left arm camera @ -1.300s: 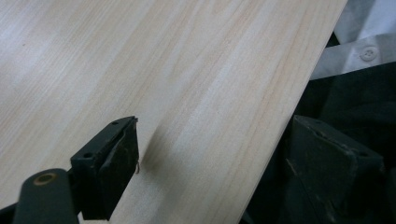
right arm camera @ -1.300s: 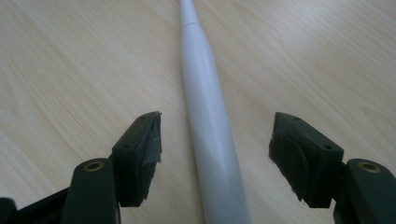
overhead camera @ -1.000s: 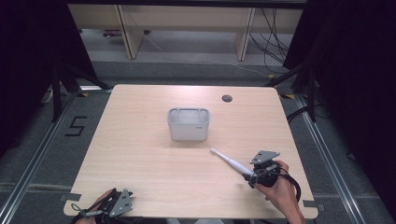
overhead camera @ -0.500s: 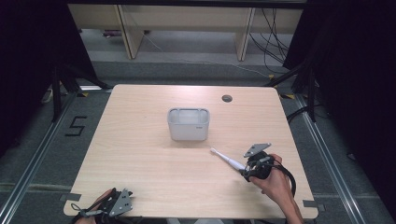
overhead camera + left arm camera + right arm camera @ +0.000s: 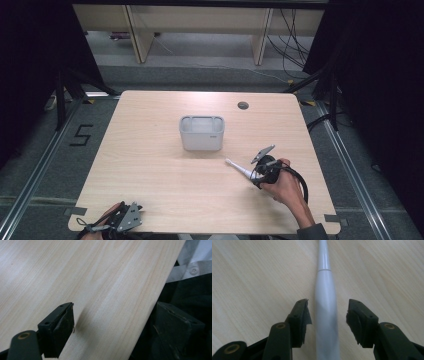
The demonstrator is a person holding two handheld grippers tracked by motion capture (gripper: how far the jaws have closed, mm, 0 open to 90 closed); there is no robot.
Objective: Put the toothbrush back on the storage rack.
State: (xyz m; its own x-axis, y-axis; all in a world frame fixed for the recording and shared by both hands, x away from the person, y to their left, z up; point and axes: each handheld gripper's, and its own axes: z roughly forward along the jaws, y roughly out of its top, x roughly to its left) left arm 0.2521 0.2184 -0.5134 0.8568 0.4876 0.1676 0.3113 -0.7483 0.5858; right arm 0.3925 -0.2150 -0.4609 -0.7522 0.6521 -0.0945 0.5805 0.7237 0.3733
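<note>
I have the right gripper (image 5: pixel 327 312) low over the table (image 5: pixel 150 165) with its two black jaws on either side of a white toothbrush handle (image 5: pixel 325 305), and they have just been closing in on it; a sliver of space remains on each side, so the pads are not pressing on it yet. The handle is smooth, glossy plastic, thick and rounded where it passes between my jaws, then tapering ahead of them past a thin ring seam into a narrower neck (the tip runs off the top of the right gripper view). From the high view the toothbrush handle (image 5: pixel 239 168) lies flat on the wood, pointing away from my right gripper (image 5: pixel 260 175) toward the grey bin (image 5: pixel 201 133), which stands a little beyond its far end, apart from it. My left gripper (image 5: pixel 110 322) sits at the near table edge, jaws wide apart, nothing between them.
</note>
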